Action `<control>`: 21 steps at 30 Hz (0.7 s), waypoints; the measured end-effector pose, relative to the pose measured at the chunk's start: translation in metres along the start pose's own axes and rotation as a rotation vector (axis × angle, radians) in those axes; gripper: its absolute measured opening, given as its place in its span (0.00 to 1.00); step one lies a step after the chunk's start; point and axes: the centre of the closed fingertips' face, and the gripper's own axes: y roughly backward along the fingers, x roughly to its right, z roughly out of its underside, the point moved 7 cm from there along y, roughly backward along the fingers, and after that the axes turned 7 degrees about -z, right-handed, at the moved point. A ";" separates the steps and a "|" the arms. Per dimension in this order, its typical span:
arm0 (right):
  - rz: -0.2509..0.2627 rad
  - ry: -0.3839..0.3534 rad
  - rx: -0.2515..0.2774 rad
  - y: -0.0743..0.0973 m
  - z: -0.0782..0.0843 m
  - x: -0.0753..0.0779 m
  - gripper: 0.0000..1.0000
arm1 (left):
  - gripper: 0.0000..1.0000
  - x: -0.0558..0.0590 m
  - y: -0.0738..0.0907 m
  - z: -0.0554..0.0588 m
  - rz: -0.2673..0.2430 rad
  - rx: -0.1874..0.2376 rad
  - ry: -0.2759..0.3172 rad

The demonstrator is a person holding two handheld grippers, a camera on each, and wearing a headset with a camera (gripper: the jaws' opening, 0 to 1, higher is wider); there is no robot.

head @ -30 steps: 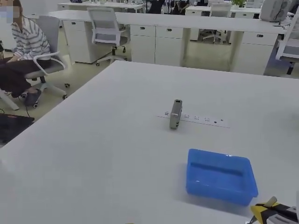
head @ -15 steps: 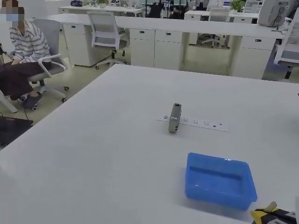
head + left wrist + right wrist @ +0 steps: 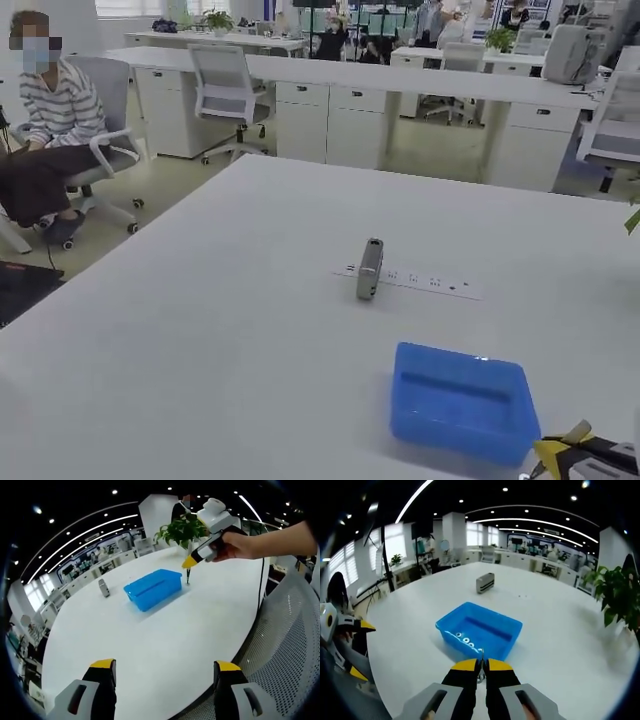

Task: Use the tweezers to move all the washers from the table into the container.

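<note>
- Left gripper [image 3: 162,667], jaws spread wide with nothing between them, low over the near edge of the white table [image 3: 165,630]; a mesh chair back [image 3: 292,645] just beside it in the left gripper view.
- Right gripper [image 3: 481,664], carried in a hand [image 3: 235,545] above the table, yellow-tipped jaws clenched on the tweezers [image 3: 481,655], the thin metal shaft pinched between them.
- Tweezers pointing downward, tip just beside the end of the container [image 3: 455,432] nearest that hand; whether the tip touches the table, cannot tell.
- Container blue, rectangular, open-topped, flat on the table directly ahead of the right gripper.
- Washers [image 3: 464,640]: a few small rings inside the container, lying in a short row on its floor close to the wall nearest the right gripper; exact count too small to tell.
- Beyond the container and well apart from it, a slim grey device [image 3: 370,268] at the left end of a white socket strip [image 3: 430,283] on the table.
- Potted plant [image 3: 617,592] off to the table's right side.
- Farthest back, rows of white desks [image 3: 340,100], an office chair [image 3: 225,75], and a seated person in a striped top [image 3: 55,110] at the far left.
</note>
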 end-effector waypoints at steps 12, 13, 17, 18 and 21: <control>0.013 0.034 0.031 0.004 -0.018 0.000 0.01 | 0.80 -0.001 0.001 0.000 -0.011 0.008 0.002; 0.014 0.037 0.034 0.004 -0.019 -0.001 0.01 | 0.80 -0.001 0.001 0.000 -0.011 0.008 0.002; 0.016 0.043 0.040 0.003 -0.022 -0.001 0.01 | 0.80 -0.001 0.001 -0.001 -0.010 0.011 0.000; 0.016 0.045 0.041 0.003 -0.023 -0.001 0.01 | 0.80 -0.001 0.001 -0.001 -0.010 0.010 0.000; 0.017 0.048 0.043 0.002 -0.025 0.000 0.01 | 0.79 -0.001 0.001 -0.001 -0.009 0.010 0.001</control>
